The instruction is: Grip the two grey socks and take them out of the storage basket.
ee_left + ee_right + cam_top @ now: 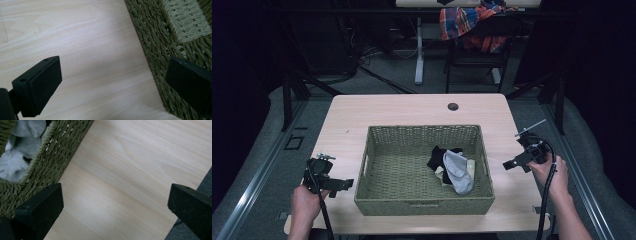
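Note:
A green woven basket [377, 197] stands in the middle of a light wooden table [402, 107]. Inside it, towards the right, lie a grey sock [458, 170] and a black sock [439, 156] over a pale one. My left gripper [343, 184] hovers beside the basket's left wall, open and empty; its own view shows the table between the jaws and the basket wall [160, 50] at the right. To the right of the basket my right gripper [511, 164] is held open and empty over bare table, with the basket corner [45, 167] and grey sock [17, 150] at its left.
A round cable hole [453, 106] sits at the table's far edge. Behind the table stands a chair with a plaid cloth [467, 22] draped on it. Dark floor and metal rails flank the table on both sides.

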